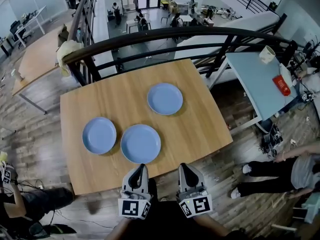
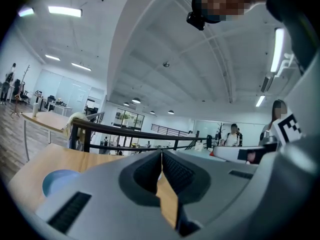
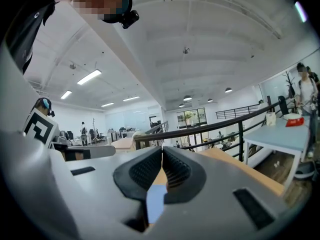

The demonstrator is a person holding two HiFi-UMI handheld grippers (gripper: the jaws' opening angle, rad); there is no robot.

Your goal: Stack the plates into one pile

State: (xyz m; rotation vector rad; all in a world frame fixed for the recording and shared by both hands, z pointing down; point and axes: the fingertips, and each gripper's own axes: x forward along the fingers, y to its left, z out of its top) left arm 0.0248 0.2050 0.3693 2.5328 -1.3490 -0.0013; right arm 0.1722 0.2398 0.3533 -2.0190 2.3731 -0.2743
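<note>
Three blue plates lie apart on the wooden table (image 1: 200, 124): one at the left (image 1: 99, 135), one in the middle near the front (image 1: 140, 143), one further back (image 1: 165, 98). My left gripper (image 1: 140, 167) hovers at the table's front edge just below the middle plate, jaws shut with nothing in them. My right gripper (image 1: 183, 167) is beside it, also shut and empty. In the left gripper view the closed left gripper (image 2: 161, 156) shows a blue plate (image 2: 57, 180) at lower left. The right gripper (image 3: 162, 153) shows a sliver of blue plate (image 3: 155, 204) behind its jaws.
A dark metal railing (image 1: 165, 36) curves behind the table. A light blue table (image 1: 255, 79) with a cup (image 1: 266, 54) and a red item (image 1: 281, 84) stands at the right. A person (image 1: 285, 171) stands at the lower right, another (image 1: 20, 199) at the lower left.
</note>
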